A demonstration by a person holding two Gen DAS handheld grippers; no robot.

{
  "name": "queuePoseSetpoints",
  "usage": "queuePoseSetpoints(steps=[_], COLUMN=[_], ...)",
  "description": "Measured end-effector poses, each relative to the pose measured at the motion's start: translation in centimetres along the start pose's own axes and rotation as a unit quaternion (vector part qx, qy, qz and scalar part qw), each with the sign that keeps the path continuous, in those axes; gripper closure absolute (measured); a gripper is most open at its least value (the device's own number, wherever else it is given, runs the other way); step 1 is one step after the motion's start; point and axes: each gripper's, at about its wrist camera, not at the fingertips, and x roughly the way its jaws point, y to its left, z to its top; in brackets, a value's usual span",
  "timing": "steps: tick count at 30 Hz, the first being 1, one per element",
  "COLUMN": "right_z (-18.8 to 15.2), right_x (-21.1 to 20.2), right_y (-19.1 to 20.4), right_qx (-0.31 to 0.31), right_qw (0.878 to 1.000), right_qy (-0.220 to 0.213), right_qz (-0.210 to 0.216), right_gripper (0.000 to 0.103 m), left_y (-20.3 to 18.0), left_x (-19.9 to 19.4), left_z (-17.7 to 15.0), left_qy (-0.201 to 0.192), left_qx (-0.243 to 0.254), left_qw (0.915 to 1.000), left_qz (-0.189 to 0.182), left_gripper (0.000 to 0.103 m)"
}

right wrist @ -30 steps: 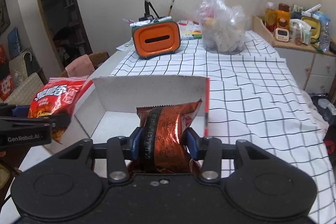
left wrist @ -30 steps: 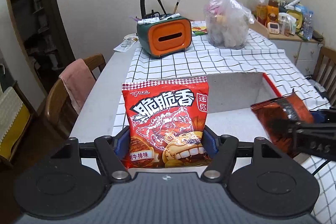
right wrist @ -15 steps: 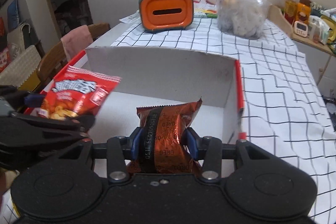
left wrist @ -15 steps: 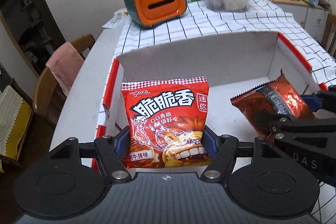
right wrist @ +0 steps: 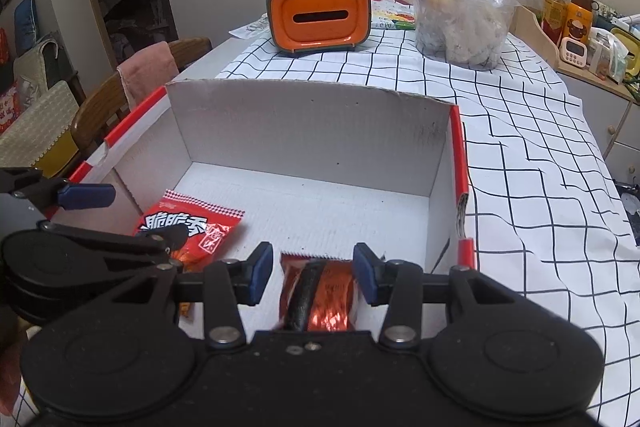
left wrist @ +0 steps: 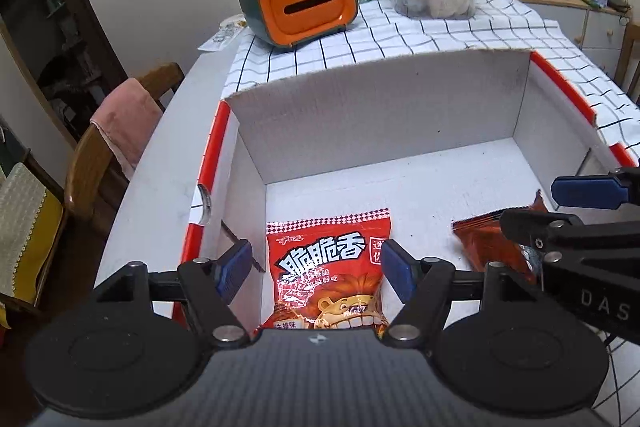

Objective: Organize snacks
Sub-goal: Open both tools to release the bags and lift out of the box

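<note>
A white cardboard box [left wrist: 376, 123] with red-trimmed rims sits open-topped on a table [right wrist: 532, 187] covered by a black-and-white checked cloth. Both handheld grippers reach over the box's near edge.

The left gripper [left wrist: 316, 269] has its blue-padded jaws spread apart, touching nothing. Between them, lying flat on the box floor at the near left corner, is a red snack bag [left wrist: 330, 267] with large white Chinese lettering and a cartoon lion. In the right wrist view the same red bag [right wrist: 192, 227] shows against the left wall, partly hidden behind the left gripper [right wrist: 86, 211].

The right gripper [right wrist: 314, 273] is also spread wide, its blue pads clear of the packet on either side. Below and between them a shiny dark red packet [right wrist: 320, 297] with a black band lies on the box floor near the near right corner. From the left wrist view this packet [left wrist: 488, 247] is partly covered by the right gripper [left wrist: 576, 203]. The two snacks lie side by side, apart from each other.

Beyond the box, toward the table's far edge, stands an orange and green desk organiser [right wrist: 318, 17] holding pens and brushes, with a grey lamp behind it. To its right sits a knotted clear plastic bag [right wrist: 460, 11] full of items. A wooden chair [left wrist: 104, 163] draped with a pink cloth stands at the table's left side.
</note>
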Motion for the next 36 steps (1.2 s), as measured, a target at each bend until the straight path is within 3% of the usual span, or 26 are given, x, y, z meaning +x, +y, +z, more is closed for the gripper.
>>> queuePoseSetpoints(steps=[7,21,26,34,36], right_z=[-0.3,-2.1,-2.9,-4.4,-5.0], right_x=[-2.5,-7.7,-9.1,-11.7,-12.4], right_y=[-0.3,0.5,0.8,1.0,1.1], right_qx=[0.012,0.012,0.01,0.01,0.009], right_qw=[1.0,0.998,0.997,0.996,0.996], right_qy=[-0.018,-0.054,-0.06,-0.068,-0.07], right_qz=[0.01,0.033,0.042,0.056,0.061], right_gripper=[0.057,0.04,0.024,0.019,0.009], left_y=[0.6,1.5,1.7,2.2,2.4], left_x=[-2.5,-7.2,-8.7,-11.4,-11.9], left_z=[-0.5,-2.6,-3.6,-5.6,-6.3], left_qy=[-0.021,-0.056,-0.063,-0.075,-0.077], left_qx=[-0.008,-0.022,-0.026,-0.035,-0.039], left_qw=[0.9997,0.9974,0.9965,0.9948,0.9944], left_qz=[-0.014,-0.04,-0.049,-0.058,-0.062], left_gripper=[0.029,0.022,0.02,0.017,0.015])
